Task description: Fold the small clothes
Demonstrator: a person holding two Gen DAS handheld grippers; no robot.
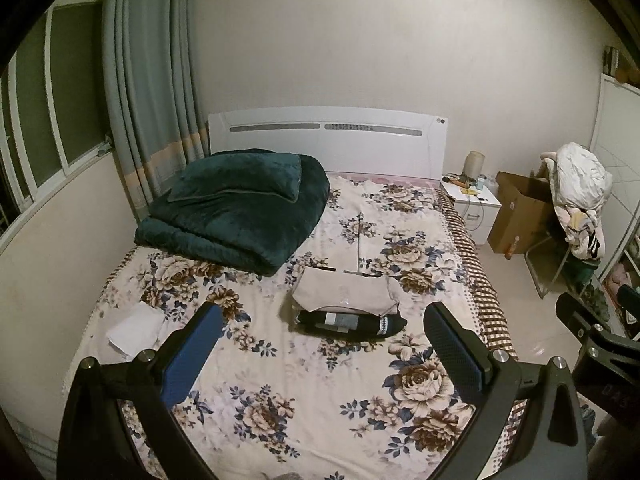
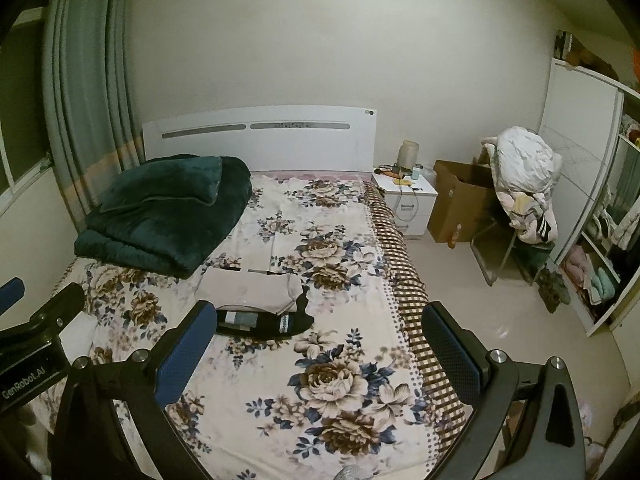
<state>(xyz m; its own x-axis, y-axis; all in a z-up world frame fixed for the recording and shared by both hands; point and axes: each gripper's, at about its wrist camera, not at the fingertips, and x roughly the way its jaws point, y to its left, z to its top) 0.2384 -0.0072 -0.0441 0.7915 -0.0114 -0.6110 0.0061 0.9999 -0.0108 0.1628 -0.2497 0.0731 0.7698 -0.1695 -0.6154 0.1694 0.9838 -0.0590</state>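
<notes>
A folded beige garment (image 1: 344, 294) lies on the floral bed sheet (image 1: 304, 384) near the middle of the bed, with a folded dark garment with a grey and white band (image 1: 352, 324) just in front of it. Both also show in the right wrist view, the beige garment (image 2: 248, 288) and the dark garment (image 2: 260, 322). My left gripper (image 1: 324, 316) is open and empty, held above the bed short of the garments. My right gripper (image 2: 320, 316) is open and empty, to the right of the garments. A white folded cloth (image 1: 134, 328) lies at the bed's left.
A folded dark green quilt with a pillow (image 1: 240, 208) fills the far left of the bed. A white headboard (image 1: 328, 140), a nightstand (image 2: 404, 196), a cardboard box (image 2: 460, 200), a chair piled with clothes (image 2: 524, 176) and a wardrobe (image 2: 592, 208) stand on the right.
</notes>
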